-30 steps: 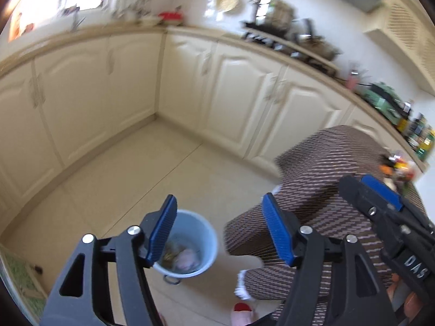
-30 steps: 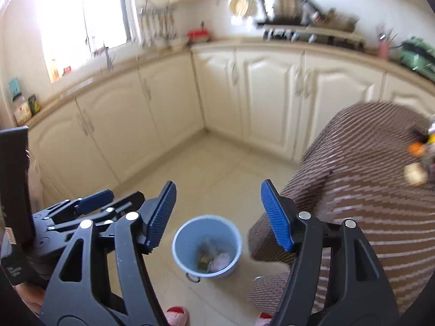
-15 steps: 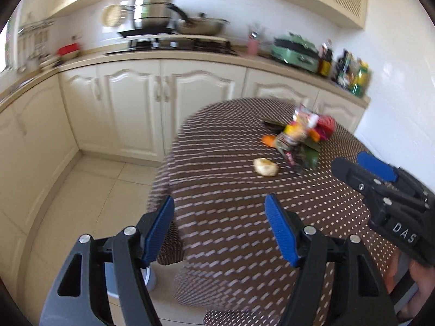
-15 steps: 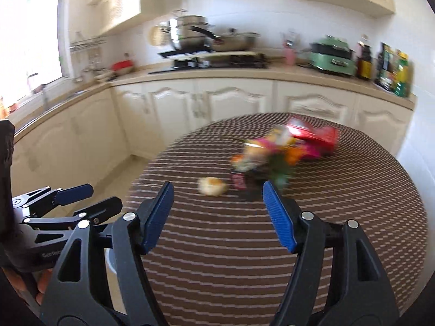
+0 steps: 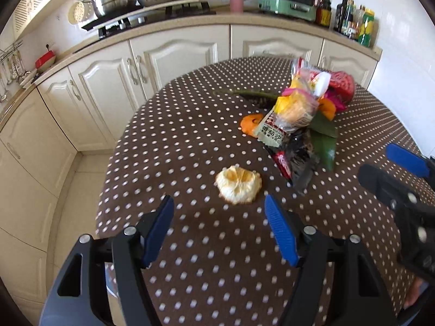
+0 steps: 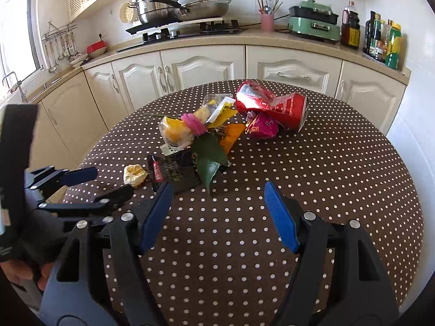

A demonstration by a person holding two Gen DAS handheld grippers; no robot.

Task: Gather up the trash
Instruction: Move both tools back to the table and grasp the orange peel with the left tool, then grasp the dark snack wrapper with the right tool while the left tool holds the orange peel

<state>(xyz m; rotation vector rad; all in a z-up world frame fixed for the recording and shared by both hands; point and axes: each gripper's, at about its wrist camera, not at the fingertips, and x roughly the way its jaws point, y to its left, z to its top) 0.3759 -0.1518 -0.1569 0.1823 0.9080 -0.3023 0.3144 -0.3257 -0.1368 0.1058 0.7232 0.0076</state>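
While both hand-held grippers hang over the near edge of a round table (image 6: 339, 163) draped in a brown cloth with white polka dots, a heap of trash lies toward its middle. Left gripper (image 5: 218, 225) and right gripper (image 6: 217, 212) each show 2 blue-padded fingers spread wide, nothing between them.

Nearest the left gripper sits a pale, hollowed citrus peel (image 5: 238, 187), open side up, apart from the heap. A black foil wrapper with a red label (image 6: 174, 172) lies beside it, its print too small to read. Behind, a clear plastic bag of yellow scraps (image 5: 292, 111) runs lengthwise from the table's middle toward the far edge; its green-and-white end carries Chinese characters that stay illegible. A dark green leaf (image 6: 209, 157) points its tip at the near edge. An orange peel piece (image 5: 251, 125) is half hidden under the bag. Farthest back, a crumpled red snack bag (image 6: 272, 103) lies crosswise, with a magenta wrapper (image 6: 262, 126) touching it; glare washes out their lettering.
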